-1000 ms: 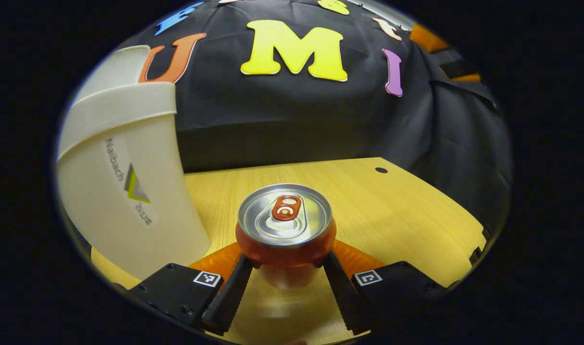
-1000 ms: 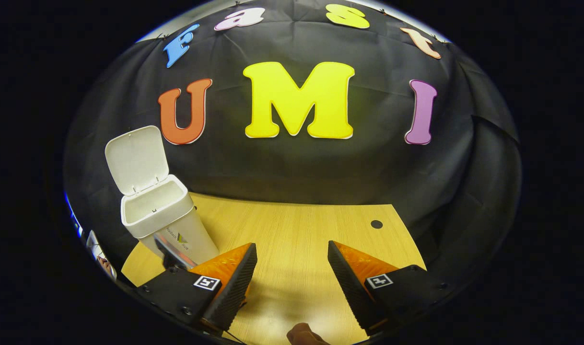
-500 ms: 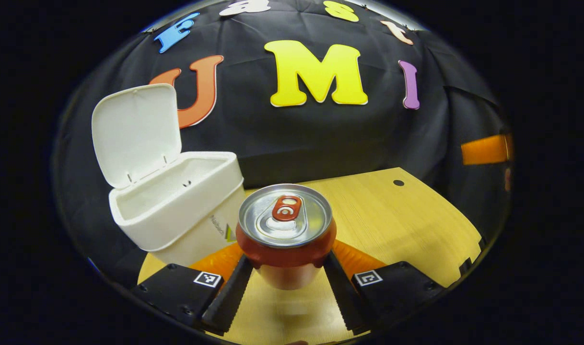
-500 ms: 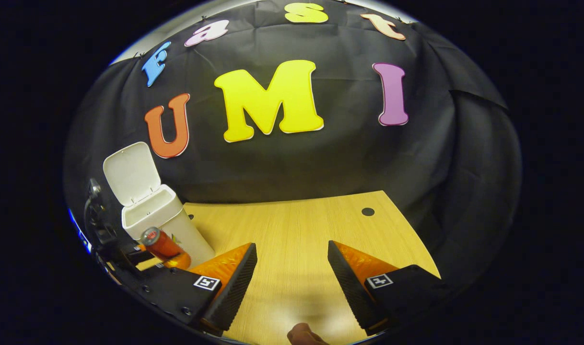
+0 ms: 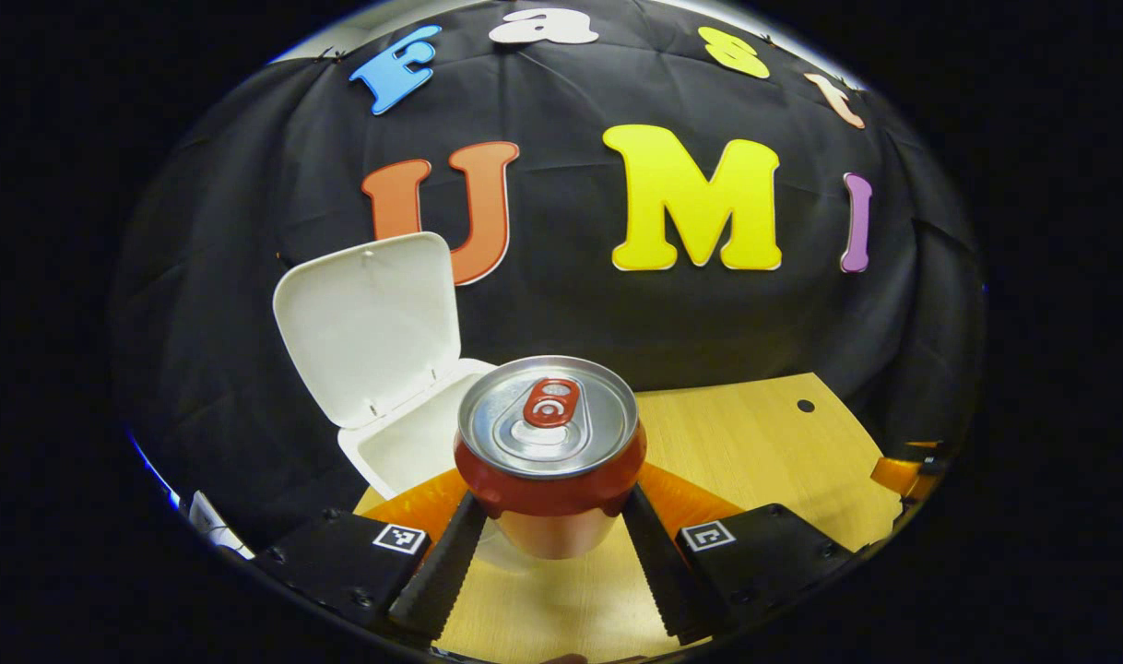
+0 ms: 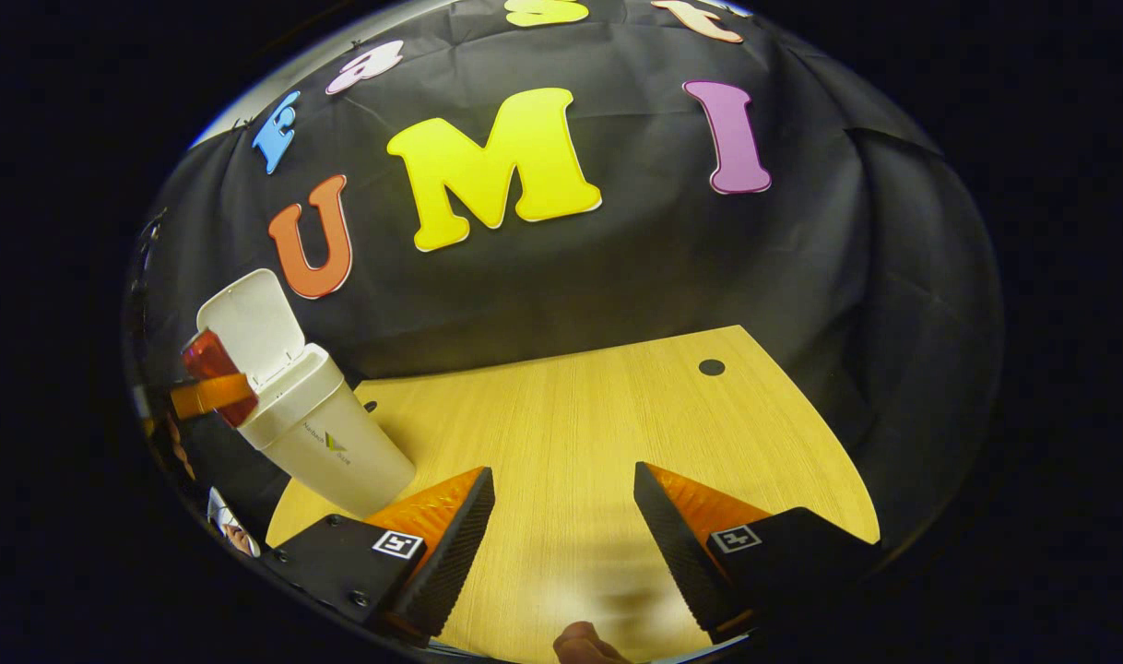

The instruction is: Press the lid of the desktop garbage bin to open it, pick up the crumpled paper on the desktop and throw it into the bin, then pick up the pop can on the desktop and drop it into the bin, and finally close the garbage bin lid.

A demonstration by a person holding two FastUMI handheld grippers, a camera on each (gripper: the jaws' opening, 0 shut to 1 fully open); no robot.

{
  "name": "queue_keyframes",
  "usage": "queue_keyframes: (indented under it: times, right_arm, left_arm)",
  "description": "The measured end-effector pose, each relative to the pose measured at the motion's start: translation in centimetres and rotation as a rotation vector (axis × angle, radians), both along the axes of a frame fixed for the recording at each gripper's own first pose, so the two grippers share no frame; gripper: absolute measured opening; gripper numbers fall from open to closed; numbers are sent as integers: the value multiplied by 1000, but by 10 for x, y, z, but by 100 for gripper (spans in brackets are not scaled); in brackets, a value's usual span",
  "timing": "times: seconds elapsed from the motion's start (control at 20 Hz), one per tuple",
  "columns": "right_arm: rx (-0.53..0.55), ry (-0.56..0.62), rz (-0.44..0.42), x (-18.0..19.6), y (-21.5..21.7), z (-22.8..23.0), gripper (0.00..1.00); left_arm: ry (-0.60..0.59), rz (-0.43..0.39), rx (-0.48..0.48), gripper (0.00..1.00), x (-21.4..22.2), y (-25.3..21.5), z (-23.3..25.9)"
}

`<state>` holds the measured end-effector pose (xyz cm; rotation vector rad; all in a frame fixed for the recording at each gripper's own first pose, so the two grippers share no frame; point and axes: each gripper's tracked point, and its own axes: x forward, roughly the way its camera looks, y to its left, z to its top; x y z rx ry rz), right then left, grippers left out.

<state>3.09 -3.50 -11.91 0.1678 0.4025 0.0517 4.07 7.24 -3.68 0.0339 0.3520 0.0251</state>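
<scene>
A red pop can [image 5: 549, 452] with a silver top is held upright in my left gripper [image 5: 550, 535], both fingers pressing its sides. Behind it stands the white garbage bin [image 5: 405, 443], its lid [image 5: 368, 323] tipped up and back. In the right gripper view the bin [image 6: 326, 433] stands at the table's left with its lid [image 6: 251, 325] raised, and the can [image 6: 213, 373] hangs beside the bin's rim, level with the lid, in the far gripper. My right gripper [image 6: 561, 516] is open over bare table, nothing between its fingers. The bin's inside is hidden.
The wooden table [image 6: 598, 433] stretches right of the bin, with a small round hole [image 6: 711, 367] near its far right corner. The black cloth wall rises close behind the bin. A fingertip [image 6: 585, 644] shows at the bottom edge of the right gripper view.
My left gripper has lifted the can up from beside the bin's base to the height of its open rim. The right gripper has tilted a little and stayed open.
</scene>
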Motion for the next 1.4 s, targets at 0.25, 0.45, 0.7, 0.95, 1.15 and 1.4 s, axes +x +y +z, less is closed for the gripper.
queue_keyframes:
  times: [0.25,0.45,0.7,0.95,1.15,1.4]
  right_arm:
    - [22,13,19,-3,5,-9,97]
    - [12,33,31,-8,4,-13,93]
    - [-44,39,35,-6,5,-16,92]
    - [-53,51,24,-1,7,-17,93]
    - [-50,56,17,9,14,-18,97]
    - [-42,57,24,8,19,-19,97]
  left_arm:
    - [-7,108,58,84,20,48,16]
    - [28,156,37,84,41,69,1]
    - [71,186,21,85,78,85,-29]
    - [80,198,18,86,99,91,-42]
    - [74,209,17,87,103,94,-43]
    - [31,227,12,88,99,95,-32]
